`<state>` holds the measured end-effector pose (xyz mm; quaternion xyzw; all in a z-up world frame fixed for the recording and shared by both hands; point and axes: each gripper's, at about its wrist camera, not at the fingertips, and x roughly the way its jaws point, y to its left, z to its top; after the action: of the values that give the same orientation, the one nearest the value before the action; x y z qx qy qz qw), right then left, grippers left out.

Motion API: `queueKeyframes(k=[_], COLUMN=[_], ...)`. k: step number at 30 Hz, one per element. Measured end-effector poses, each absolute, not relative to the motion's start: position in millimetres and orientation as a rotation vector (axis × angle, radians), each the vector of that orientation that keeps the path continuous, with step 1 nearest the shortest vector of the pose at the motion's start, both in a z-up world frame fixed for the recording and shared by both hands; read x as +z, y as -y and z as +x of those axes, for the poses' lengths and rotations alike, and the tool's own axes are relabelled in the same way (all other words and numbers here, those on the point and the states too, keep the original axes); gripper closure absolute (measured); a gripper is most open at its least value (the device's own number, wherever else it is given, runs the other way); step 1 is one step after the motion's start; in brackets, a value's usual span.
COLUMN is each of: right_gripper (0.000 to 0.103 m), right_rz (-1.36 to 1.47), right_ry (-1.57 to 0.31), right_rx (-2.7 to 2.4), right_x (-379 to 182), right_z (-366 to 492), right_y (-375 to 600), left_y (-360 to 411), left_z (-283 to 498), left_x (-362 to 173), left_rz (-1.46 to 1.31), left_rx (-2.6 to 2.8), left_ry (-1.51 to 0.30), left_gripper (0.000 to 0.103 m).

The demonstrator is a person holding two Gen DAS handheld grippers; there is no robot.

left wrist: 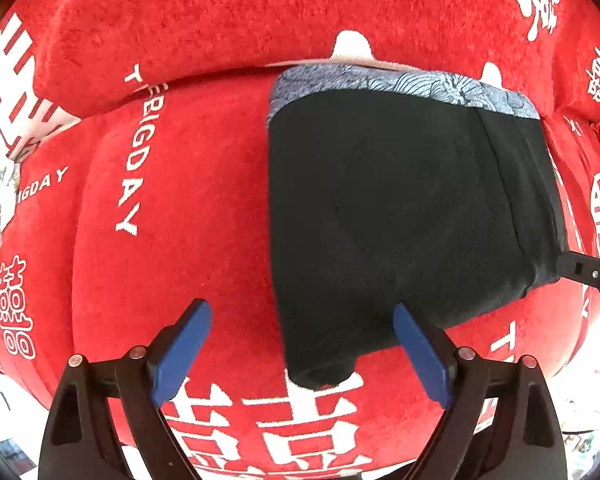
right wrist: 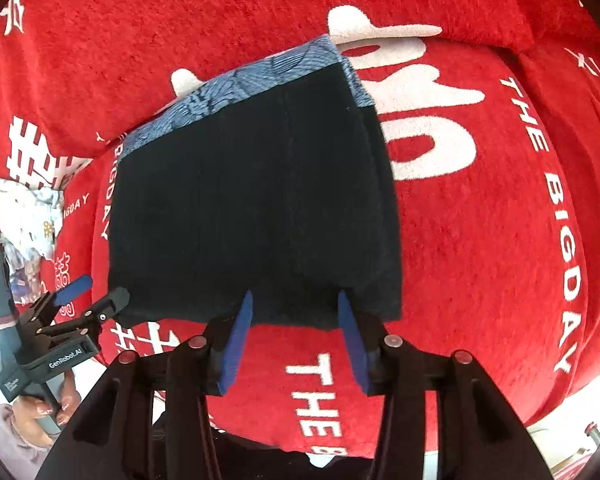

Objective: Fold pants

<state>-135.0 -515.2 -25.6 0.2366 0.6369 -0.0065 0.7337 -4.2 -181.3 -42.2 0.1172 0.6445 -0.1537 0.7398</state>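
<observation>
The black pants (left wrist: 400, 216) lie folded into a compact block on the red sofa cushion, with a grey-blue patterned waistband (left wrist: 380, 80) at the far edge. They also show in the right wrist view (right wrist: 252, 208). My left gripper (left wrist: 302, 312) is open and empty, its blue pads just above the near left corner of the pants. My right gripper (right wrist: 296, 300) is open and empty, its tips at the near edge of the pants. The left gripper also shows in the right wrist view (right wrist: 100, 292), beside the pants' left corner.
The red sofa cover (left wrist: 172, 184) with white lettering spreads all around, with a back cushion (right wrist: 180, 12) behind the pants. A pile of pale patterned cloth (right wrist: 24, 216) lies at the far left. The sofa's front edge (right wrist: 540, 420) is near.
</observation>
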Motion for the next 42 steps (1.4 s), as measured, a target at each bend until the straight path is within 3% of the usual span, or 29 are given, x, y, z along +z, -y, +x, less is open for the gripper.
queueKeyframes(k=[8,16,20,42], right_gripper=[0.027,0.017,0.0,0.0], right_rz=[0.512,0.451,0.418,0.578], right_ry=[-1.394,-1.359,-1.353,-1.408], right_rx=[-0.011,-0.007,-0.025,-0.004], right_x=[-19,-11,-9,-28], right_z=[-134,-129,-136,-129], right_y=[485,472,477,569], left_y=[168,164,170,210], left_z=[2,9,12,36], left_x=[-39,-42,-44,-41], left_rz=[0.262,0.239,0.249,0.201], left_rx=[-0.34,-0.348,-0.348,-0.303], left_ry=[-1.431,-1.431,-1.43,-1.457], left_gripper=[0.01,0.01,0.01,0.01])
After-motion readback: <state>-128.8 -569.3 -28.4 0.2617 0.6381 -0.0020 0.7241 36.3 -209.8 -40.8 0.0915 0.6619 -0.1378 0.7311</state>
